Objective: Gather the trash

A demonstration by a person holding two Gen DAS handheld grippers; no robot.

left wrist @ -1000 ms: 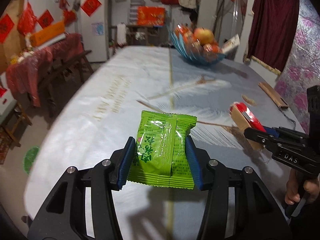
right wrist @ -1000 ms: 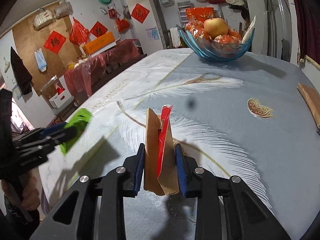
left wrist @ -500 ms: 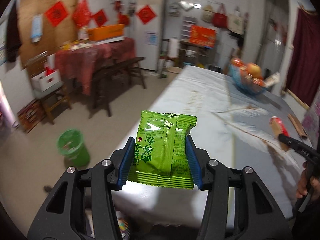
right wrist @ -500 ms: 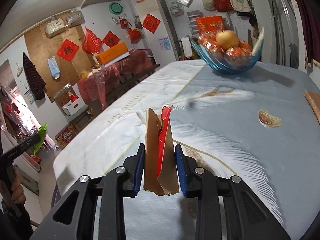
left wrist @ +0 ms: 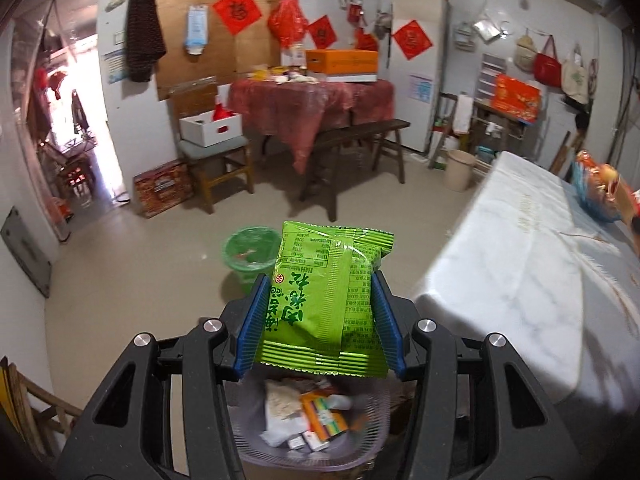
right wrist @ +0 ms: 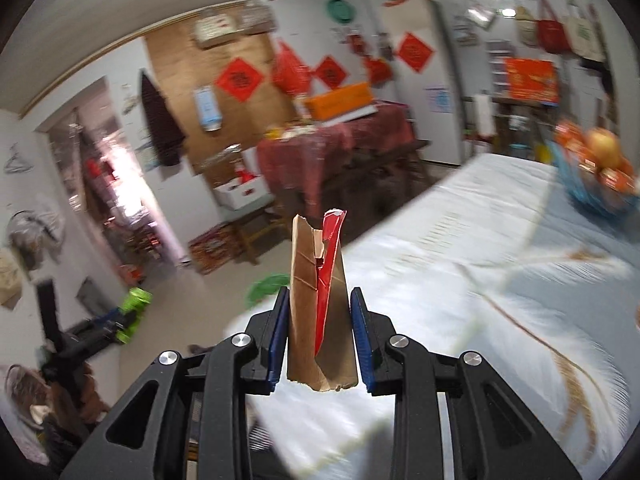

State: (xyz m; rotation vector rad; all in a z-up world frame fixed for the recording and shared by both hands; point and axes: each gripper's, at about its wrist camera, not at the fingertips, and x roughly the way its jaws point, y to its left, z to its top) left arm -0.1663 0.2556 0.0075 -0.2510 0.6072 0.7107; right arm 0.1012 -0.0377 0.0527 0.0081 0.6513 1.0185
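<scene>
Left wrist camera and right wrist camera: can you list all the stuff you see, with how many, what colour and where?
snack bag: 1, green, between left tongs
cardboard scrap: 1, brown and red, between right tongs
basket: 1, grey mesh, holding trash, below the snack bag
bin: 1, green, on the floor
table: 1, white cloth, right
fruit bowl: 1, blue, on the table
bench: 1, dark wood, by the red table
left tongs: black, blue pads
right tongs: black, blue pads

The left gripper (left wrist: 320, 316) points forward and downward, its blue pads (left wrist: 251, 324) clamped on a green packet (left wrist: 326, 296). The right gripper (right wrist: 320, 332) angles downward too, its 2 pads pinching a brown cardboard scrap (right wrist: 306, 320).
</scene>
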